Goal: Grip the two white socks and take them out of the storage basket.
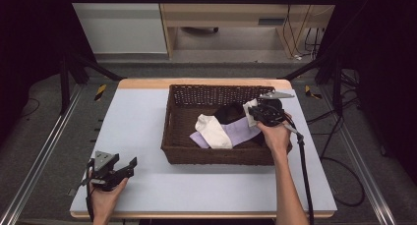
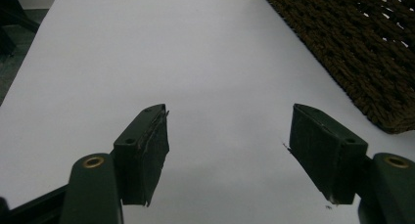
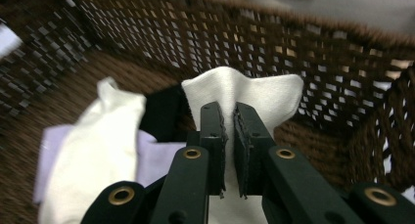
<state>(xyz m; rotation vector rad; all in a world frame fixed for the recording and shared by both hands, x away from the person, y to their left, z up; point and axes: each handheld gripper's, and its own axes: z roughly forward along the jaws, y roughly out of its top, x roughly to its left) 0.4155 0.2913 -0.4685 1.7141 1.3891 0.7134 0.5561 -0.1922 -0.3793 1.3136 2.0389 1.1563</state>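
A brown wicker basket [image 1: 169, 136] stands on the table's middle right. In it lie a white sock [image 1: 214, 131], a lavender sock [image 1: 242, 131] and a black garment [image 1: 227, 112]. My right gripper [image 1: 252, 115] is over the basket's right side, shut on a second white sock [image 1: 249, 110]. In the right gripper view that held sock [image 3: 264, 94] fans out above the pinching jaws of the right gripper [image 3: 230, 119], with the other white sock [image 3: 98, 136] lower left. My left gripper [image 1: 130, 167] rests near the table's front left, open, with nothing between the jaws of the left gripper [image 2: 230, 123].
The pale tabletop [image 1: 133, 117] stretches left of the basket, whose corner [image 2: 372, 62] lies at the upper right of the left gripper view. A black cable [image 1: 304, 176] trails from the right gripper along the forearm. Metal rails [image 1: 44, 146] flank the table.
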